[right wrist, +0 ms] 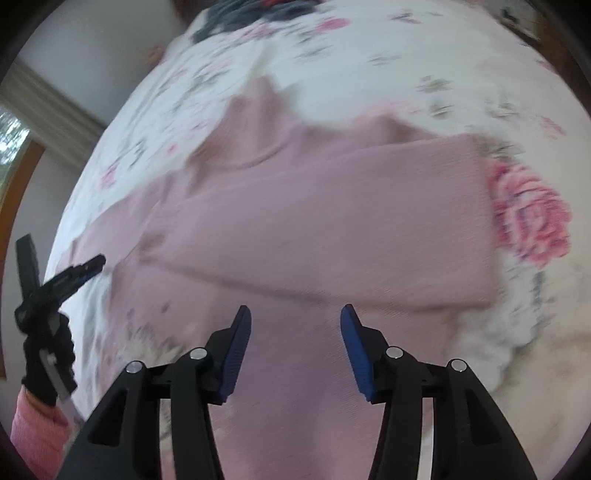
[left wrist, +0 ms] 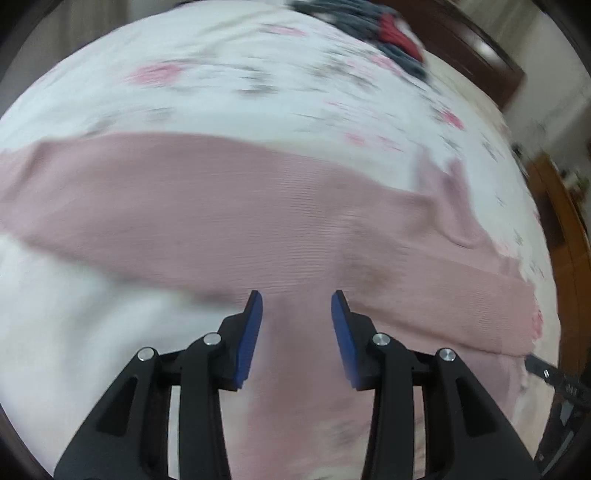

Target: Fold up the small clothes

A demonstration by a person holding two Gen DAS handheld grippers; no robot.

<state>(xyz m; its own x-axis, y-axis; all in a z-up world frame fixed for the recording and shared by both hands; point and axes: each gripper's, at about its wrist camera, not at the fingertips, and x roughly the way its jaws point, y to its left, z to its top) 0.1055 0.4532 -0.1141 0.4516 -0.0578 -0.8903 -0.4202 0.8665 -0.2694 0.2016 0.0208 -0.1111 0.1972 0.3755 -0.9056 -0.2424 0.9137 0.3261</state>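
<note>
Two grippers hang over a pink knit garment (left wrist: 258, 206) spread on the floral bedspread (left wrist: 221, 74), partly folded over itself; the left gripper (left wrist: 296, 295) and right gripper (right wrist: 295, 310) both have fingers parted, holding nothing, and a dark pile of clothes (left wrist: 369, 22) lies well apart

Legible text, labels, brands, numbers, signs: none. Both wrist views are motion-blurred; no lettering can be made out on any surface in either one.
</note>
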